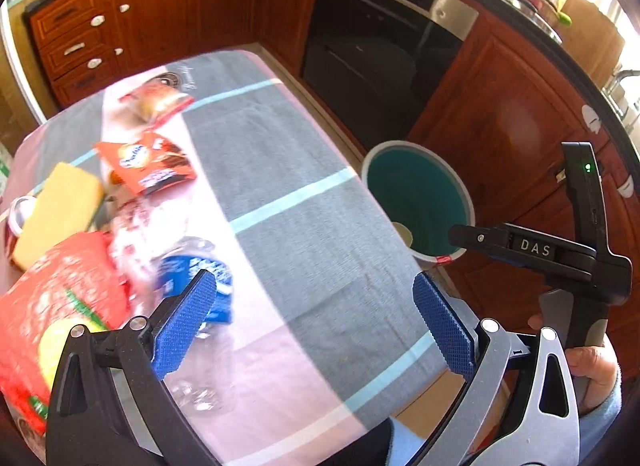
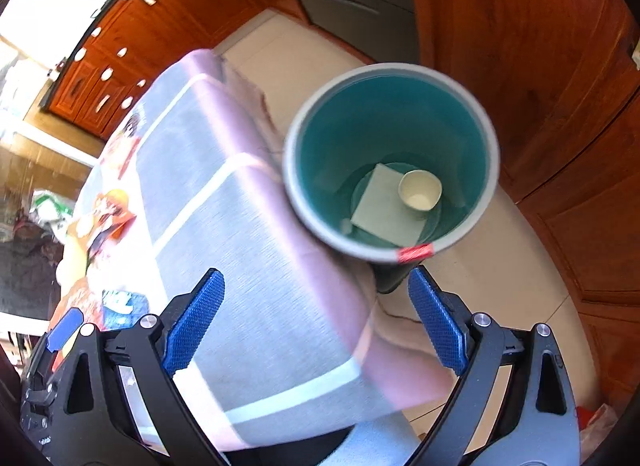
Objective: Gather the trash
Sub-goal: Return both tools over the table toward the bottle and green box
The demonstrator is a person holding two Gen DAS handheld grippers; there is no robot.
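Note:
A teal-lined bin with a white rim [image 2: 490,153] stands on the floor beside the table; it also shows in the left wrist view [image 1: 466,189]. Inside lie a paper cup [image 2: 420,189] and a pale napkin [image 2: 380,205]. My right gripper [image 2: 316,318] is open and empty, above the table edge near the bin. My left gripper [image 1: 316,322] is open and empty over the table [image 1: 304,201]. By its left finger lies a clear plastic bottle with a blue label [image 1: 200,278]. Further left are a red bag [image 1: 60,298], an orange wrapper [image 1: 148,163], a red wrapper [image 1: 156,99], a yellow sponge [image 1: 60,209] and a can [image 1: 18,213].
The table wears a grey and pink cloth with light stripes. Wooden cabinets [image 1: 152,9] and a black oven [image 1: 376,65] ring the floor behind. The right gripper's body [image 1: 576,250] shows at the right of the left wrist view, over the bin side.

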